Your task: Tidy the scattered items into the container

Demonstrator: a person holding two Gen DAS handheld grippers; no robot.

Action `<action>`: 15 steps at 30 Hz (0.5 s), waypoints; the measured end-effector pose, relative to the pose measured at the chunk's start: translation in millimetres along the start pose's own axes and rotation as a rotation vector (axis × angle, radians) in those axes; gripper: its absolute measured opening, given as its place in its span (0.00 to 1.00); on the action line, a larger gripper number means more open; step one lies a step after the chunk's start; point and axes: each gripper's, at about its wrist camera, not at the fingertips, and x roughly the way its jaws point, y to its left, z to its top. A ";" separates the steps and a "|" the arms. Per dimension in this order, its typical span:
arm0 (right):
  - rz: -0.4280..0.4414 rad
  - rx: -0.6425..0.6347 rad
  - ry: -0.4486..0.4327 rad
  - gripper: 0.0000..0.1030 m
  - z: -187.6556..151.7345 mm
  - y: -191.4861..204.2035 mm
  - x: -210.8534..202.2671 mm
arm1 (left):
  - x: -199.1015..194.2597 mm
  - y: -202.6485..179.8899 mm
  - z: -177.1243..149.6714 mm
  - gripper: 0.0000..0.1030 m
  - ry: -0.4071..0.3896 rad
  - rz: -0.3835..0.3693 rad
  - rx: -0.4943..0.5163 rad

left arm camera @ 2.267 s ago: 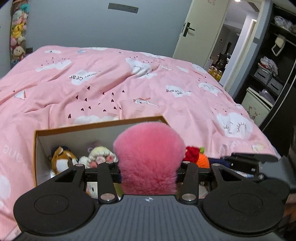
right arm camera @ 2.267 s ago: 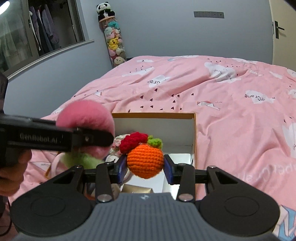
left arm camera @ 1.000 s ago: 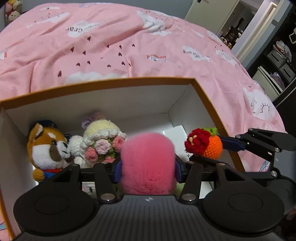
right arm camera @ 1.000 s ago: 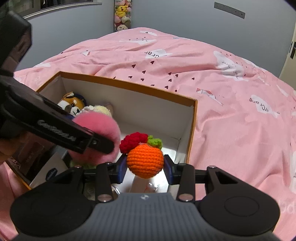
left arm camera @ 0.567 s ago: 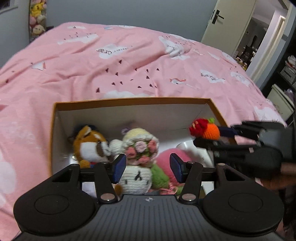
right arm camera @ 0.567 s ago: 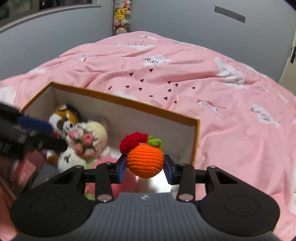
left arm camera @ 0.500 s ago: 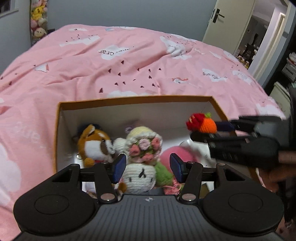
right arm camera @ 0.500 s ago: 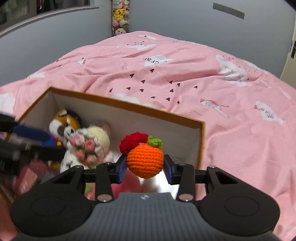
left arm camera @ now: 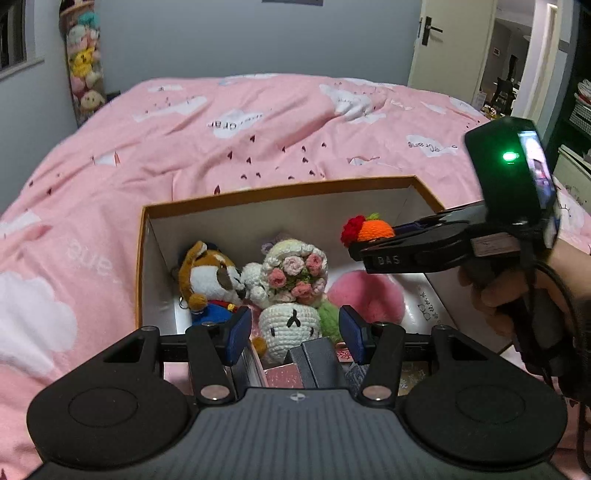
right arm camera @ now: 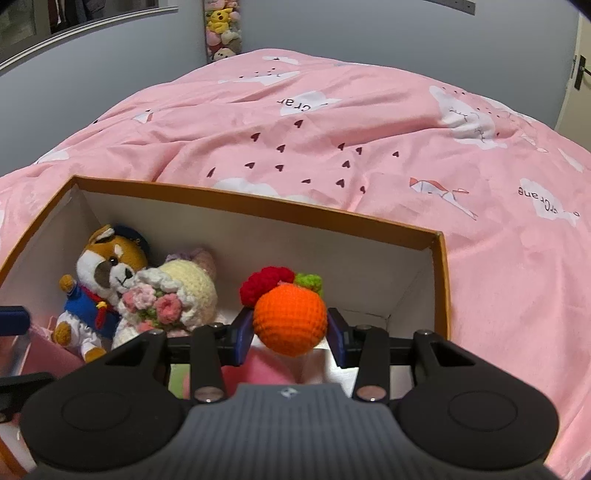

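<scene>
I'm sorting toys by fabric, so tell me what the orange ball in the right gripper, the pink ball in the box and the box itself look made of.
Orange ball: crocheted yarn, with visible stitch rows.
Pink ball: fluffy faux fur or plush, matte and fuzzy.
Box: probably cardboard; thin, stiff, orange-edged walls, white inside.

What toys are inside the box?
Inside the box: a dog plush, a crochet doll with flowers, a pink pompom. Things beneath them are mostly hidden.

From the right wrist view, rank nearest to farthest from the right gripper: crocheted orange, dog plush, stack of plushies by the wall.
1. crocheted orange: clamped in the right gripper.
2. dog plush: left, inside the box.
3. stack of plushies: far wall, beyond the bed.
</scene>
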 end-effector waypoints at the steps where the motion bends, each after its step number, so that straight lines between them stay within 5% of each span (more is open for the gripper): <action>1: -0.005 0.002 0.001 0.44 -0.4 -0.2 -0.2 | -3.0 -1.8 -0.3 0.59 -0.009 0.000 0.008; 15: -0.011 0.020 -0.106 0.62 -8.8 11.4 -71.4 | -42.9 -4.7 -2.5 0.61 -0.114 -0.018 -0.019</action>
